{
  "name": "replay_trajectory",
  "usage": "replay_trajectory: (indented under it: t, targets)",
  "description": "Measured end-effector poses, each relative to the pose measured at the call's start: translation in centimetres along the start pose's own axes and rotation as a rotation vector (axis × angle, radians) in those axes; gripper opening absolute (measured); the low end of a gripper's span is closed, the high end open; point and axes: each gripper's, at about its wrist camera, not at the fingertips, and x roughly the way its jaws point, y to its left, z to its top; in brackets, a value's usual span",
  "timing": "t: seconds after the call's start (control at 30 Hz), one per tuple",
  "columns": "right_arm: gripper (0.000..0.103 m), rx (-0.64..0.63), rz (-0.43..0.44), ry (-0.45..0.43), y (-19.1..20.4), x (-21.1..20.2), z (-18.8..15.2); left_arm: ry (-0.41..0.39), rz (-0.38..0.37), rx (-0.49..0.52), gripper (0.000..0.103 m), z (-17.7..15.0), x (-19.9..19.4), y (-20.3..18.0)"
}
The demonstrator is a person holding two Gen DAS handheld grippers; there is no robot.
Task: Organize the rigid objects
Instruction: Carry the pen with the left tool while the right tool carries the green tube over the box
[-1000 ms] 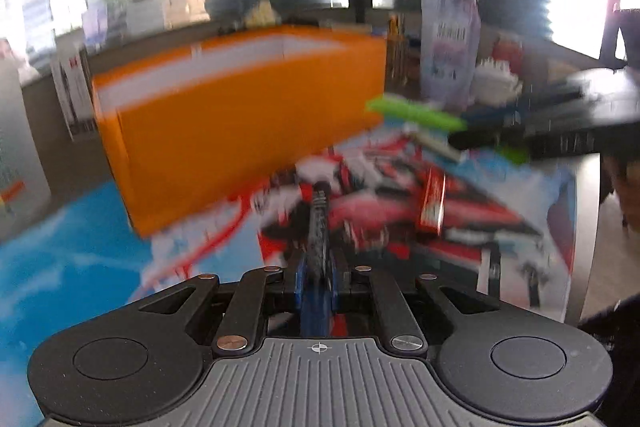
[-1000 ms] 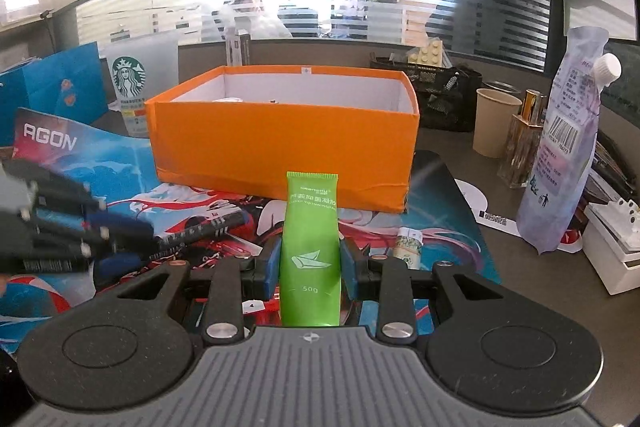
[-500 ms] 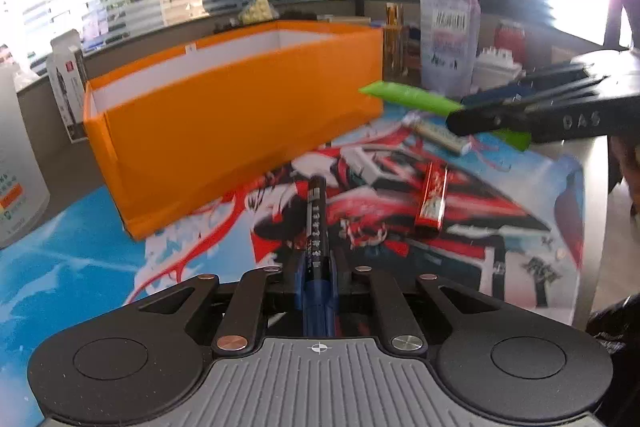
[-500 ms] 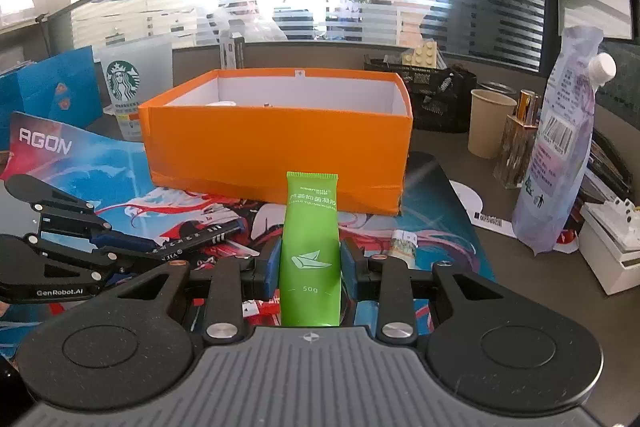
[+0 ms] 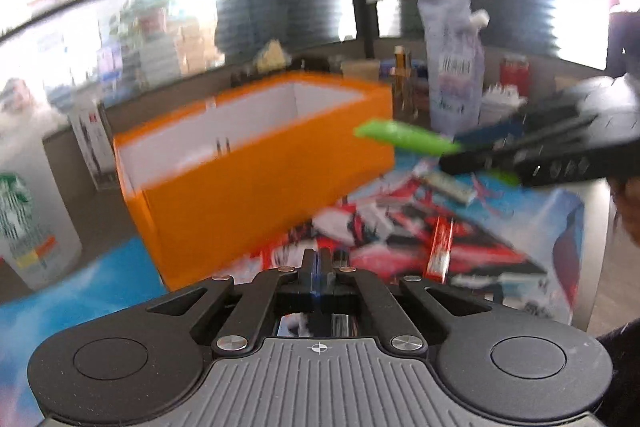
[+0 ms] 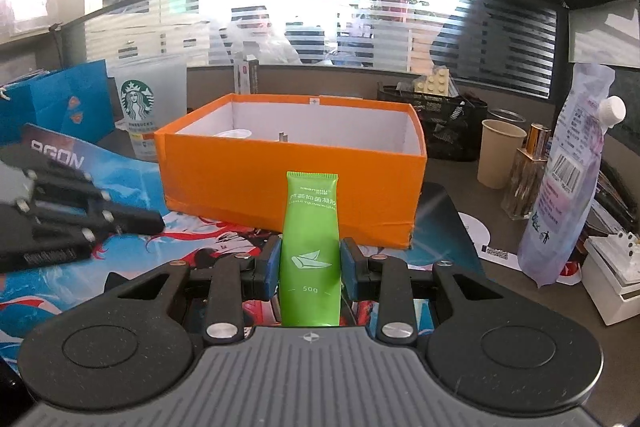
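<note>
An open orange box (image 6: 292,183) with a white inside stands on the printed mat; it also shows in the left wrist view (image 5: 256,163). My right gripper (image 6: 310,263) is shut on a green tube (image 6: 311,247), held upright a little before the box's near wall. The tube (image 5: 404,135) and right gripper also show at the right of the left wrist view. My left gripper (image 5: 318,267) is shut with its fingers pressed together; no object shows between them. A red stick pack (image 5: 438,251) and a whitish tube (image 5: 446,183) lie on the mat. The left view is blurred.
A Starbucks cup (image 6: 138,107) and blue bag (image 6: 60,103) stand left of the box. A paper cup (image 6: 500,153), perfume bottle (image 6: 526,179), purple pouch (image 6: 568,179) and white holder (image 6: 612,279) stand at the right. People stand behind the glass partition.
The dark pen that my left gripper held no longer shows between its fingers. The left gripper has tilted up and swung. The right gripper with the tube has risen slightly toward the box.
</note>
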Motion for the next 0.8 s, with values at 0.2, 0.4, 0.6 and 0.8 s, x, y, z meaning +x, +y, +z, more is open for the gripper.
replay_trajectory:
  t: [0.2,0.4,0.6,0.8]
  targets:
    - [0.029,0.005,-0.002,0.003,0.1,0.2,-0.2,0.038,-0.026,0.022,0.030,-0.7,1.2,-0.7]
    - [0.029,0.018,-0.009,0.009,-0.3,0.4,-0.4,0.132,-0.071,0.086,0.036,-1.0,3.1,-1.3]
    - [0.029,0.032,-0.021,0.006,-0.9,0.6,-0.2,0.138,-0.115,0.002,0.011,-1.4,4.1,-0.2]
    - [0.029,0.030,-0.018,-0.004,-1.0,0.3,0.0,0.093,-0.100,-0.037,0.011,-0.5,2.7,0.1]
